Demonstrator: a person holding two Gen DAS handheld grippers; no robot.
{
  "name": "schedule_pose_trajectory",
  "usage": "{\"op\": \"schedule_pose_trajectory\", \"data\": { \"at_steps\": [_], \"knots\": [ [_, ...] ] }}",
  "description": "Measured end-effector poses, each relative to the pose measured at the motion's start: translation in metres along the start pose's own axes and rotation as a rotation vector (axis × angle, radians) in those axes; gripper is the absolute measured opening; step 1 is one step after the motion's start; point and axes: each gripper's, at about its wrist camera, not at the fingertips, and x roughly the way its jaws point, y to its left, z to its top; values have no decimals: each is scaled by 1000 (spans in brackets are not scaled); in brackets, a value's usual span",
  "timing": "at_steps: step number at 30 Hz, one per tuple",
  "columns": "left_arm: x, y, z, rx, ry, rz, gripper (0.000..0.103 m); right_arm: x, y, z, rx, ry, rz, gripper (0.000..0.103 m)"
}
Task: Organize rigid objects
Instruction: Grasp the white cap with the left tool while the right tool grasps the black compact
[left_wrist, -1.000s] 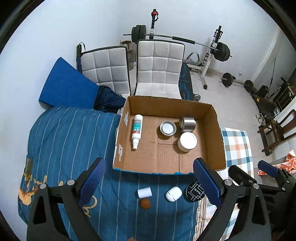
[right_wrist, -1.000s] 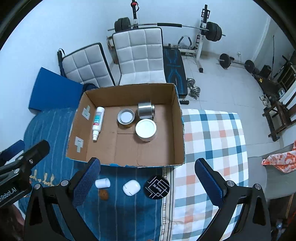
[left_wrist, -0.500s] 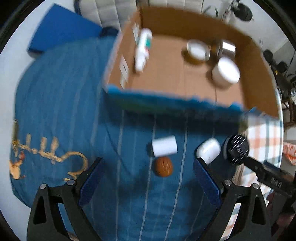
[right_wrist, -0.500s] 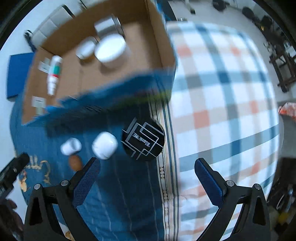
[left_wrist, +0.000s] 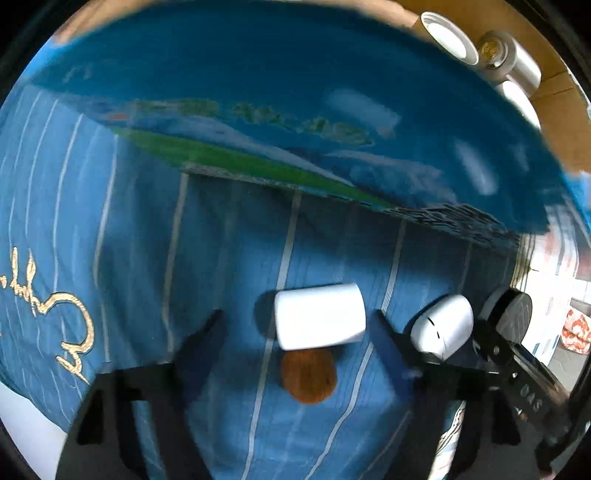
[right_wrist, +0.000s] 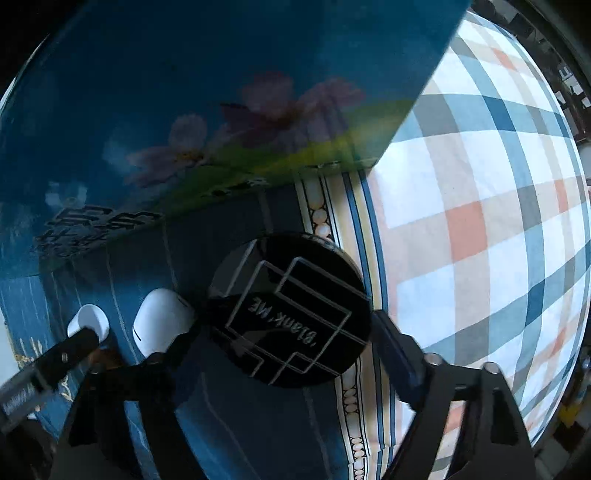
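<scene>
Inside the cardboard box (left_wrist: 561, 107) sit tins (left_wrist: 448, 37); both hand-held grippers (left_wrist: 295, 328) (right_wrist: 284, 321) gape wide.

Blue striped bedspread (left_wrist: 147, 229) meets plaid sheet (right_wrist: 480, 221).

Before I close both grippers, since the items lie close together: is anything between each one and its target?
Nothing visible. The left gripper straddles the white cylinder, with the brown nut just behind it. The right gripper straddles the black disc; the white case lies outside its left finger.
</scene>
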Motion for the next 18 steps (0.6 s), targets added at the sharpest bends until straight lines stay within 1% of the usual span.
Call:
{"op": "schedule_pose_trajectory", "data": {
  "at_steps": [1, 2, 4, 8, 11, 13, 14, 15, 18],
  "knots": [
    [1, -1, 0, 1, -2, 6, 53, 1, -1, -2, -3, 9, 4, 78],
    [1, -2, 0, 3, -12, 19, 47, 1, -3, -4, -5, 22, 11, 78],
    [1, -4, -2, 11, -18, 21, 39, 2, -6, -9, -16, 41, 10, 78],
    [-1, -7, -7, 26, -27, 31, 39, 4, -17, -23, -29, 71, 5, 78],
    [1, -6, -11, 25, -34, 37, 39, 8, -23, -34, -17, 65, 8, 80],
    [0, -7, -13, 23, -36, 35, 39, 11, -18, -35, -34, 75, -35, 80],
    [0, -6, -15, 18, -36, 31, 39, 12, -15, -36, -49, 77, -63, 77],
    [1, -1, -16, 13, -37, 28, 39, 12, -12, -38, -63, 75, -83, 76],
    [-5, 8, -18, 11, -48, 30, 39, 12, -14, -45, -71, 77, -88, 75]
  ]
}}
